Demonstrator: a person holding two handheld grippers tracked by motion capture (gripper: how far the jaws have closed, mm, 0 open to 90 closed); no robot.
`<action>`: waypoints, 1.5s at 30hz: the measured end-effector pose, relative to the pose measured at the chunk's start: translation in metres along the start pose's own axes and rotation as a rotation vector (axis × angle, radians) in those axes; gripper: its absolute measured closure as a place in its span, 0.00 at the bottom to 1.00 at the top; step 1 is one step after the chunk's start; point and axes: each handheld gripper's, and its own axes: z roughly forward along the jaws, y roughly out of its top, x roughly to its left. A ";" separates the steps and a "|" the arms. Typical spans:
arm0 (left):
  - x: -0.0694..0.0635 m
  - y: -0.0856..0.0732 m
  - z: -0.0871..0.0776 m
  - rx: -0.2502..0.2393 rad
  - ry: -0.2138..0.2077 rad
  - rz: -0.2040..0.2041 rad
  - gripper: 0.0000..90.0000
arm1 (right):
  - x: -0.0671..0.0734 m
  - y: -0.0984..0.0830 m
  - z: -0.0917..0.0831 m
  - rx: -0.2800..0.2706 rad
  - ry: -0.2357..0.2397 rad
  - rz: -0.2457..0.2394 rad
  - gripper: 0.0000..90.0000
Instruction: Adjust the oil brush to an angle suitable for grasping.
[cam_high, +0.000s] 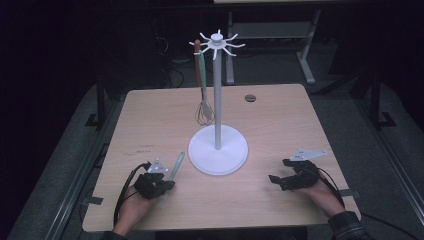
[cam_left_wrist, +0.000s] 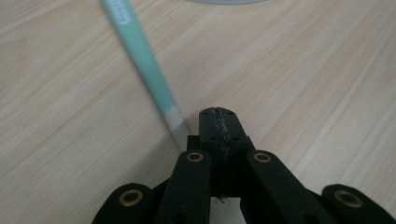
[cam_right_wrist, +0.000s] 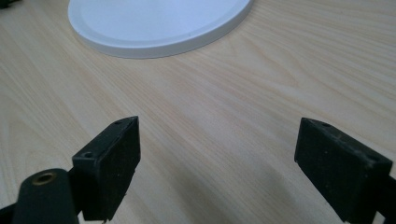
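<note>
A white stand (cam_high: 218, 149) with a round base, a pole and a ring of hooks on top stands mid-table. A whisk (cam_high: 202, 90) hangs from one hook on its left. A teal-handled utensil (cam_high: 177, 165) lies slanted by the base's left edge. In the left gripper view its handle (cam_left_wrist: 140, 56) narrows to a grey neck that runs in beside and under the left jaw. My left gripper (cam_high: 167, 184) (cam_left_wrist: 218, 114) is shut, its pads pressed together; I cannot tell whether it pins the utensil. My right gripper (cam_high: 280, 172) (cam_right_wrist: 217, 163) is open over bare wood.
The stand's base rim (cam_right_wrist: 154, 46) lies just ahead of my right gripper. A dark round grommet (cam_high: 250, 98) sits at the back of the table (cam_high: 300, 125). Metal table legs and cables stand in the dark beyond the far edge.
</note>
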 end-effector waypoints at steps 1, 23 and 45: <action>0.003 -0.002 -0.002 0.000 0.010 -0.009 1.00 | 0.000 0.000 0.000 0.000 0.000 -0.001 0.15; 0.041 -0.016 -0.027 -0.109 0.042 -0.077 0.94 | 0.000 0.001 0.000 -0.002 0.004 -0.002 0.15; 0.049 -0.026 -0.016 -0.071 0.088 -0.053 0.87 | 0.000 0.001 0.000 -0.008 0.006 -0.010 0.15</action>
